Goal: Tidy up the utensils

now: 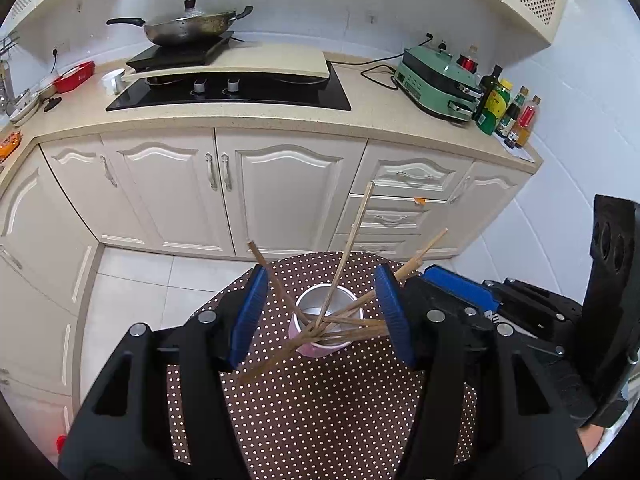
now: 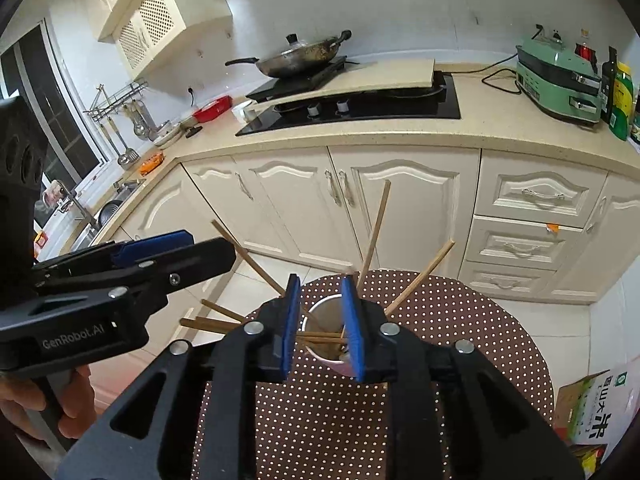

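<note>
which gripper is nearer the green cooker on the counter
Right. The right gripper is over the cup on the cooker's side; the left gripper is farther, toward the sink.

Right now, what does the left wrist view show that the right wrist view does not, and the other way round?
Only the left wrist view shows the small red-capped bottle at the counter's right end. Only the right wrist view shows the sink, the hanging utensil rack and a cardboard box on the floor. Both show the cup of chopsticks on the dotted table, the wok and the green appliance.
</note>
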`<state>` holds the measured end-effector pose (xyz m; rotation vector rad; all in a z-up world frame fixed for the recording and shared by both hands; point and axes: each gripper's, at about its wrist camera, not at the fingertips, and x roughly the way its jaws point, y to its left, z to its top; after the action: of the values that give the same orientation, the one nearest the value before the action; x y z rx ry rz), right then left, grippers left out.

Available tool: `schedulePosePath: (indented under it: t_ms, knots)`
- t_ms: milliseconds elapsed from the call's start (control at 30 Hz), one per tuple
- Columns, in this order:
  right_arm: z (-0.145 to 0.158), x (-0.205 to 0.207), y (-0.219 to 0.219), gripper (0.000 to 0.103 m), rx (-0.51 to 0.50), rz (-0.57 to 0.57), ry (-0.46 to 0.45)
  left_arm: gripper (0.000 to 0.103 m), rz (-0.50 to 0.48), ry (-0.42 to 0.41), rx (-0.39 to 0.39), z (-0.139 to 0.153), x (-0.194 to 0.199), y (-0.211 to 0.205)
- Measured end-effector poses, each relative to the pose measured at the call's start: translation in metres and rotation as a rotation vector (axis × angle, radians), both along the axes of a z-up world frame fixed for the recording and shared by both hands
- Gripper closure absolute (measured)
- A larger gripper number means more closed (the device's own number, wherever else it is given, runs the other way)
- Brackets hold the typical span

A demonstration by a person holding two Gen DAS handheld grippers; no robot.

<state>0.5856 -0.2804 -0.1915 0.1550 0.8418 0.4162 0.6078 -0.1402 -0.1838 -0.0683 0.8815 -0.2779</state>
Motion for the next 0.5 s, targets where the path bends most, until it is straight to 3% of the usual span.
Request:
schedulePosePath:
  t_ms: [500]
  knots:
    - [0.038,-0.049,0.008,0.075,-0.025,-0.031,-0.09,0.039,0.034,-0.061,-0.006,0.024,-0.056,0.023]
